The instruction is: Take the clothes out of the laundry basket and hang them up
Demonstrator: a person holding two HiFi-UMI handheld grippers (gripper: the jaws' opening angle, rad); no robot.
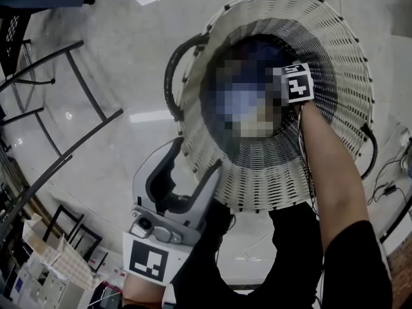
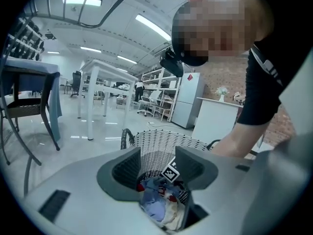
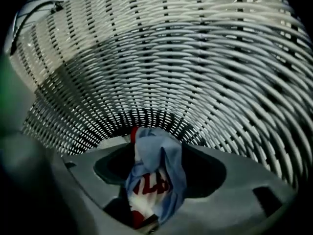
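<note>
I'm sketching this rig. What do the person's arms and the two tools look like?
The left tool and right tool are light grey shells with dark grey jaw pads. Each carries a white cube with black square markers. A thin black cable follows the right forearm. The right sleeve is black and short.

Lab hall: shelving (image 2: 159, 89), white tables (image 2: 105, 72)

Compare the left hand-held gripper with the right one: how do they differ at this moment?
The left hand-held gripper is outside the laundry basket, near its rim; the right hand-held gripper is deep inside it. The left jaws have nothing between them; the right jaws have a light blue garment between them. Both stand open.
</note>
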